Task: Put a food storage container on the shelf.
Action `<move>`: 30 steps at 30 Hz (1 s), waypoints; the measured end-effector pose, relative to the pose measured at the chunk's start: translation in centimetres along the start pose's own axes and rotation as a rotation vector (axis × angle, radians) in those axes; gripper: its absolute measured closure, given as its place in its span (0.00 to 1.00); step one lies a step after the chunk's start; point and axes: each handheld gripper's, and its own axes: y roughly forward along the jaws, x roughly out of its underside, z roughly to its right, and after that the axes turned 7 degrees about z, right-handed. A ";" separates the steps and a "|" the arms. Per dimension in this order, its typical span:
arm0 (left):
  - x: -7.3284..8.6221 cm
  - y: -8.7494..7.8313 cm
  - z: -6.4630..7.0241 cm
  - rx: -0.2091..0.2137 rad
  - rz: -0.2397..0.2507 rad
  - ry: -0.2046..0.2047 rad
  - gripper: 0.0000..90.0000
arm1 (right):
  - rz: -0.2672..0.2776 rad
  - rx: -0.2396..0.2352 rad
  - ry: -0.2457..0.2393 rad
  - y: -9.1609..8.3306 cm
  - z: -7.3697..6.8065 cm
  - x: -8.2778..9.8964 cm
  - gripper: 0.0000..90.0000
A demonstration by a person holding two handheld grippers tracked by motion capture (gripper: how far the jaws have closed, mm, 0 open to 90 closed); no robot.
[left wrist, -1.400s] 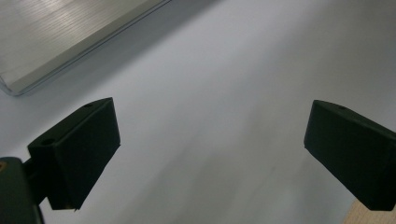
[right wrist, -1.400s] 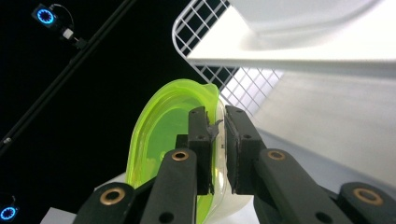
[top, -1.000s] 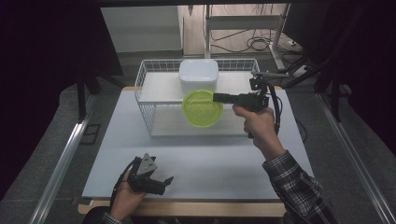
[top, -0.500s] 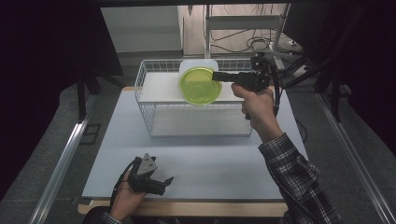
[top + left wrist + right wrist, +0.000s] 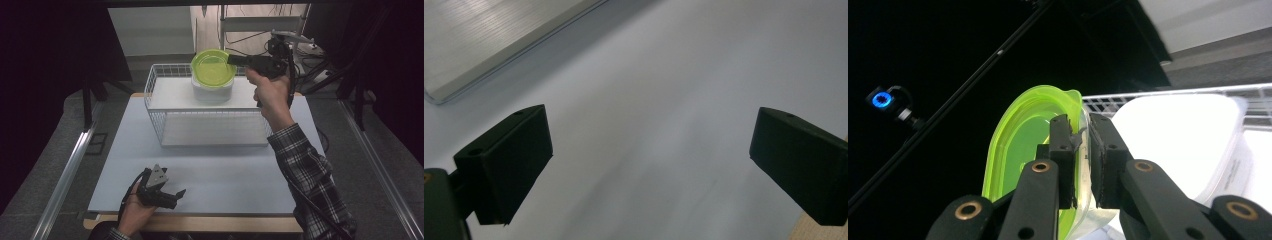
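- While the right hand-held gripper sits in the upper centre of the high view, it is clamped on the rim of the green bowl, which hangs above the white container in the wire basket. The step in hand looks like carrying the bowl clear of the basket, so I would lift it straight up past the wire rim before swinging it sideways.
- At the lower left of that view, the left hand-held gripper rests on the desk, well apart from the basket. It could come up to support the bowl if needed.
- Across the left gripper view, the jaws stand wide apart, with nothing but bare desk between them.
- At the centre of the right gripper view, the jaws pinch the thin wall of the green bowl, one jaw inside and one outside. The bowl hangs tilted from this edge grip, so a slow, level wrist should keep it from slipping or knocking the white container at the right.
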 end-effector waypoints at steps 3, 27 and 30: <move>0.0 0.0 0.0 0.000 -0.001 0.000 0.04 | 0.023 0.033 0.014 0.5 0.2 -0.4 0.91; 0.0 0.1 0.1 0.010 -0.003 0.010 0.04 | 0.075 0.193 0.068 4.3 2.5 -0.8 0.89; 0.0 0.1 0.1 0.013 -0.006 0.008 0.04 | 0.071 0.201 0.055 4.4 2.6 -0.8 0.87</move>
